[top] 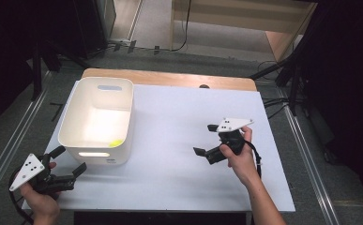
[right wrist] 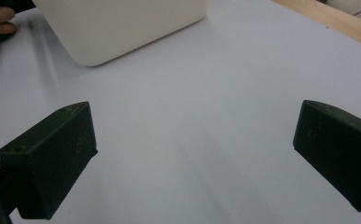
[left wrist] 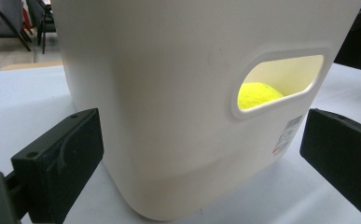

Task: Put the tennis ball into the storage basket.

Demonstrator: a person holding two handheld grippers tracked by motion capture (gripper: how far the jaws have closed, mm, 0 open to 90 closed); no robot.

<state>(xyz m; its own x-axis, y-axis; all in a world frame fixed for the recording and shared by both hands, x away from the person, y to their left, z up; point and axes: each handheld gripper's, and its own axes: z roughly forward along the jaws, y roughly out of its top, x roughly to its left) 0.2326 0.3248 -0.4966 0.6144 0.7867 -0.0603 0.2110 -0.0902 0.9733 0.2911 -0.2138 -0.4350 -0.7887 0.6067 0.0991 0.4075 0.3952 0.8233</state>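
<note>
near the white bin point(top: 66, 123) w/ the yellow ball point(left wrist: 258, 94), your left gripper point(top: 71, 163) & right gripper point(top: 206, 139) are both spread wide, holding nothing; go slow.

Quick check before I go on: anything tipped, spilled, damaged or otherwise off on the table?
Nothing stands out. The white bin sits upright on the table with a yellow ball inside at its near wall. The left gripper and right gripper are both open and hold nothing.

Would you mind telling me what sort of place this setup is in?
Probably a lab recording station: a white-topped table fenced by black stands, cables on the floor, and one white bin.
</note>
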